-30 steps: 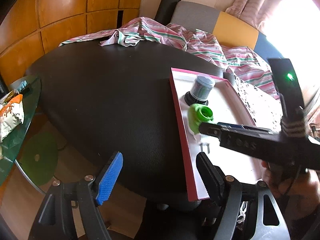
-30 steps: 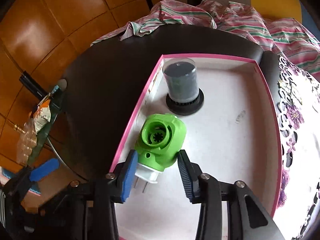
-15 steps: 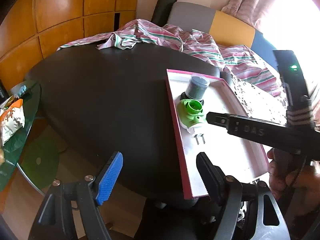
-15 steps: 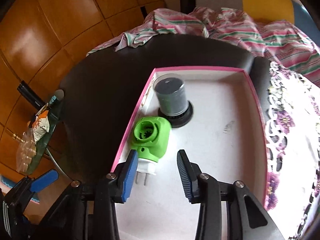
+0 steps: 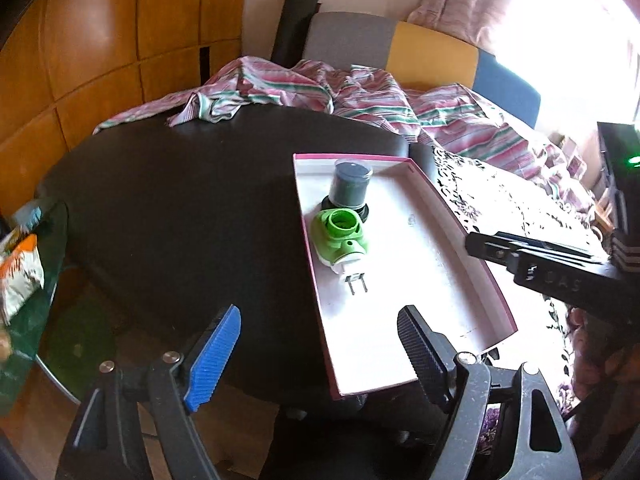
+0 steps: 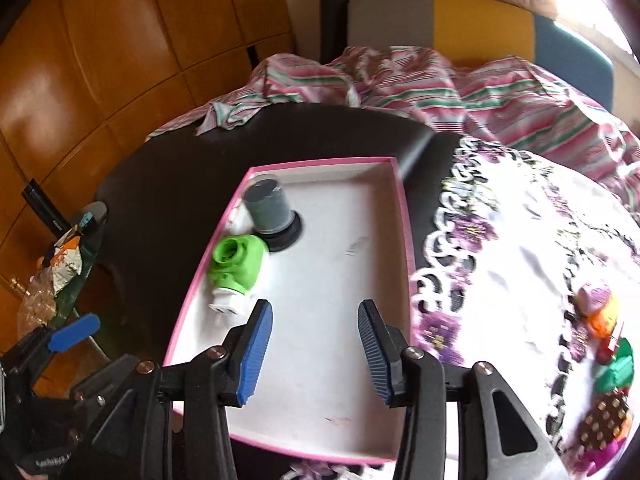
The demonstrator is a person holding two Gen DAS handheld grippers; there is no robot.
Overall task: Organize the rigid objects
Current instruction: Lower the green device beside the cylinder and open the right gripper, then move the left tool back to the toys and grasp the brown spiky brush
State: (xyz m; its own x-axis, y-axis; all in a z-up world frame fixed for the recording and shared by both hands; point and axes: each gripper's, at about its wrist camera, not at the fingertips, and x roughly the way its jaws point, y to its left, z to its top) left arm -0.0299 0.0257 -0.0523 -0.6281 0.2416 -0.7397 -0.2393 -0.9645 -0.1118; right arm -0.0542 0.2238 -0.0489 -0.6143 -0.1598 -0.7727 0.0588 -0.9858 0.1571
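Right wrist view: the right gripper is hovering at lower centre above a pink-rimmed white tray, its jaws parted with nothing between them; they have just been opening. A green plug-in device is lying on its side at the tray's left edge, left of centre in the frame, with its white plug end pointing toward the lower left. Just beyond it, toward the tray's far left corner, a dark cylindrical container is standing upright on a black round base. The tray is resting on a black table. At the right of the frame a floral cloth is covering the surface, with several small colourful objects blurred at the right edge. A striped fabric is lying bunched across the top.

Left wrist view: the left gripper is sitting at the bottom of the frame, its jaws standing wide apart and holding nothing; they have just been opening further. The tray is lying right of centre, with the green device and the container near its left wall. The right gripper's black body is reaching in from the right edge.
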